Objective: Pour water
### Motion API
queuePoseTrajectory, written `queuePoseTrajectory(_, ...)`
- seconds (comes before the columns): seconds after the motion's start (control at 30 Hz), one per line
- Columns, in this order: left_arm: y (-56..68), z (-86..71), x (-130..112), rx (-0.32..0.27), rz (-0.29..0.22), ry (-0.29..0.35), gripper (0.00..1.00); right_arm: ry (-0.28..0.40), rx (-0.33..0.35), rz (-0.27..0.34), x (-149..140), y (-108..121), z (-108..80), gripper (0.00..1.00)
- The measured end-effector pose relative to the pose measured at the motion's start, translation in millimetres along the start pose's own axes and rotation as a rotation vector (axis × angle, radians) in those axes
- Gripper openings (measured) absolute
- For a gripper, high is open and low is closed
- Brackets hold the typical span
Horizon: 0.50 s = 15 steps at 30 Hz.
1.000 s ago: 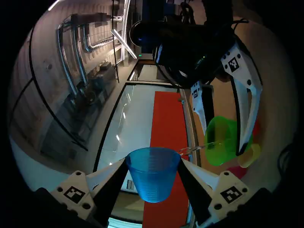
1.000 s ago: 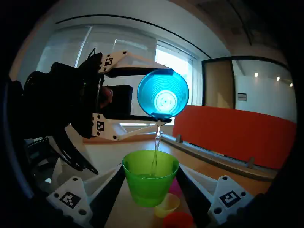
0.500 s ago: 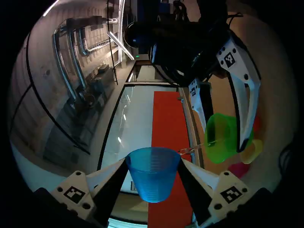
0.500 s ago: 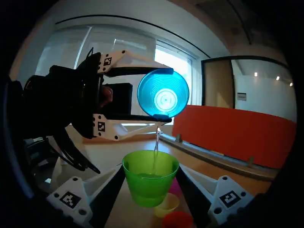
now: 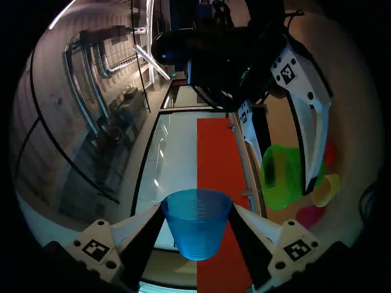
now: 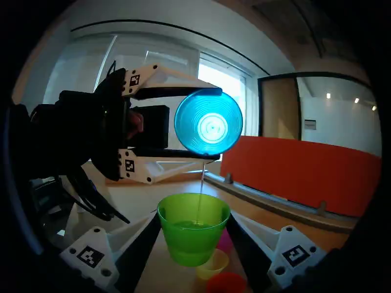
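**Over the green cup: pour under way**

Between the fingers of the right gripper (image 6: 194, 217), a translucent green plastic cup (image 6: 194, 241) stood upright, clamped on both sides. At 12 o'clock from it in the right gripper view, the left gripper (image 5: 197, 210) squeezed a translucent blue plastic cup (image 6: 208, 122) between both fingers. The blue cup was tipped on its side with its mouth facing the camera. A thin stream of water (image 6: 202, 183) fell from its lower rim into the green cup, where a pool of water (image 6: 193, 226) had gathered. At 5 o'clock from the green cup sat a small yellow cup (image 6: 211, 262), a red cup (image 6: 227, 284) and a pink cup (image 6: 226, 240), close together on the pale wooden table (image 6: 141, 198). A long orange-red panel (image 6: 303, 176) ran at 3 o'clock. In the left gripper view, the green cup appeared at 3 o'clock, side-on.
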State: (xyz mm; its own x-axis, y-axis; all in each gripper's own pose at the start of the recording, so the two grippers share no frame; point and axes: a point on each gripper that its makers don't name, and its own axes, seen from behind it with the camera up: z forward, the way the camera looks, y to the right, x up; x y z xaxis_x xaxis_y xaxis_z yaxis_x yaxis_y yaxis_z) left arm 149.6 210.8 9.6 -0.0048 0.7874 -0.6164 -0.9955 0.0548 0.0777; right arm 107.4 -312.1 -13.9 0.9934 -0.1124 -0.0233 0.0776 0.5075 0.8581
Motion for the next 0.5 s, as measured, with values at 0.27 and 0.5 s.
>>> queuePoseTrajectory(0.27,-0.7,1.3,1.1,-0.001,-0.005,0.003,0.88,0.003,-0.004,-0.001,2.0,2.1,-1.4,0.91)
queuePoseTrajectory(0.5,-1.6,3.5,-0.7,0.002,-0.043,0.002,0.88,0.004,-0.005,-0.002,3.6,3.1,-1.6,0.91)
